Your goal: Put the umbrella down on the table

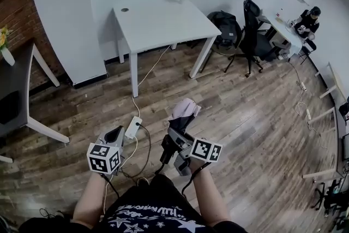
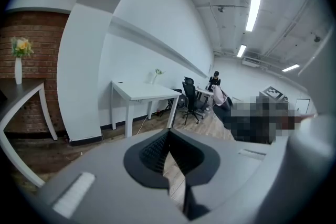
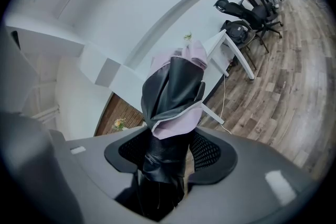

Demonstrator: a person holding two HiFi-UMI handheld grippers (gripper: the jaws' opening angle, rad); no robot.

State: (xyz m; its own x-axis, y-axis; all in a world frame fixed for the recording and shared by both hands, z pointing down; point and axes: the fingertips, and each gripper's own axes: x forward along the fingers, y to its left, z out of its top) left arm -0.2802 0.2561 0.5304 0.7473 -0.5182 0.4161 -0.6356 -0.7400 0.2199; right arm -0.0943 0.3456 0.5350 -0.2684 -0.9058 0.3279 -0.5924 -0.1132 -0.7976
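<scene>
Head view: a person's right claw [image 1: 174, 142] is gripping a folded black-and-lilac umbrella [image 1: 184, 111] and holding it in the air over the wooden floor [image 1: 245, 117], its top pointing toward the white table [image 1: 163, 22], which is standing well apart across the room. The left claw [image 1: 115, 133] is hanging beside it, taking no part in the hold.

Seen along the right claw [image 3: 168, 152], the jaws are standing fairly wide and pressing on the lower, black part of the umbrella [image 3: 176, 92], with the loose canopy folds flaring out beyond the pads. Seen along the left claw [image 2: 168, 149], the jaws are meeting at their tips with nothing between them.

The umbrella is looking light, its fabric soft and probably slick over a stiff inner shaft, so the cloth is likely to be sliding and bunching under pressure. The firm, tightly wrapped lower section is appearing to be the safest place to be holding it, rather than the floppy folds at the top.
</scene>
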